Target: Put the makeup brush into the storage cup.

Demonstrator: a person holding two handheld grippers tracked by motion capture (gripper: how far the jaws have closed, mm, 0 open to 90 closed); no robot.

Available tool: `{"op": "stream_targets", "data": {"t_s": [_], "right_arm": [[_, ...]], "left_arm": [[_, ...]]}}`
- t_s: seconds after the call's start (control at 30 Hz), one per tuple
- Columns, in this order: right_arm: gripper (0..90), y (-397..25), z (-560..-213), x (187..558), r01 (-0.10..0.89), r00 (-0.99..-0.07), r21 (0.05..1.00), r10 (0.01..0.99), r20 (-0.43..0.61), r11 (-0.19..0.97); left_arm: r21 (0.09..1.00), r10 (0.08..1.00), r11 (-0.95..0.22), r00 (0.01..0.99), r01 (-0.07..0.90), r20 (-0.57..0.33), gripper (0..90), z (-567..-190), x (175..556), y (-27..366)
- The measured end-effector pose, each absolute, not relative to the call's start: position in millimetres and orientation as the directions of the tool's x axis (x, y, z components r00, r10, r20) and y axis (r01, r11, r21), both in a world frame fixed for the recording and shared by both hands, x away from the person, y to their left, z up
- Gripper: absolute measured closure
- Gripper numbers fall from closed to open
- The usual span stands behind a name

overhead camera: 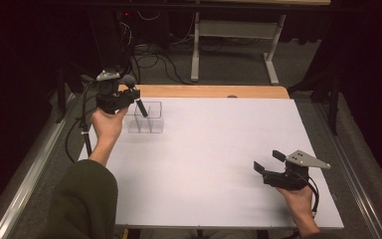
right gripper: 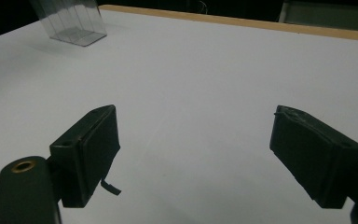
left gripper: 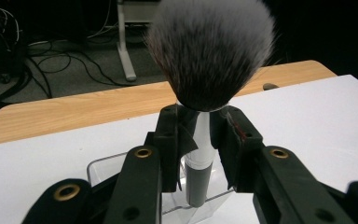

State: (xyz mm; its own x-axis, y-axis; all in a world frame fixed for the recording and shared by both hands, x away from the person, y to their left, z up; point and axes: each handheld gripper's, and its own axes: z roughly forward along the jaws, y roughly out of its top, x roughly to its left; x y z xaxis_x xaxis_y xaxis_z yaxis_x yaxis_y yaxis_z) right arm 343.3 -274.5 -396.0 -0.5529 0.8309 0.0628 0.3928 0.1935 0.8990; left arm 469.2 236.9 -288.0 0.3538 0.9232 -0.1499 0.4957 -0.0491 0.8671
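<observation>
Nearest, at about four o'clock on the white table (overhead camera: 204, 174), the right gripper (overhead camera: 271, 162) is held low with its jaws spread wide and nothing between them; it is well apart from the work. Farther off, at ten o'clock, the left gripper (overhead camera: 129, 94) is seen clamped on the makeup brush (left gripper: 200, 140) at its pale ferrule, bristles up. The brush's long axis is tilted in the high view, its grey handle pointing down towards five o'clock into the clear organiser (overhead camera: 149, 119) directly beneath. The handle tip is judged to be over a middle compartment, so a straight lowering along that axis is called for.
</observation>
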Motion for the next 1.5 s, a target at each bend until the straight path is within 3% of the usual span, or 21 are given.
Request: {"op": "stream_targets", "data": {"t_s": [1.5], "right_arm": [[17.3, -273.5, -397.4, 343.8, 0.404, -0.559, 0.893, 0.826, 0.07, 0.198]], "left_arm": [[0.826, 0.934, -0.067, 0.326, 0.56, -0.145, 69.7, -314.5, 486.7, 231.6]]}}
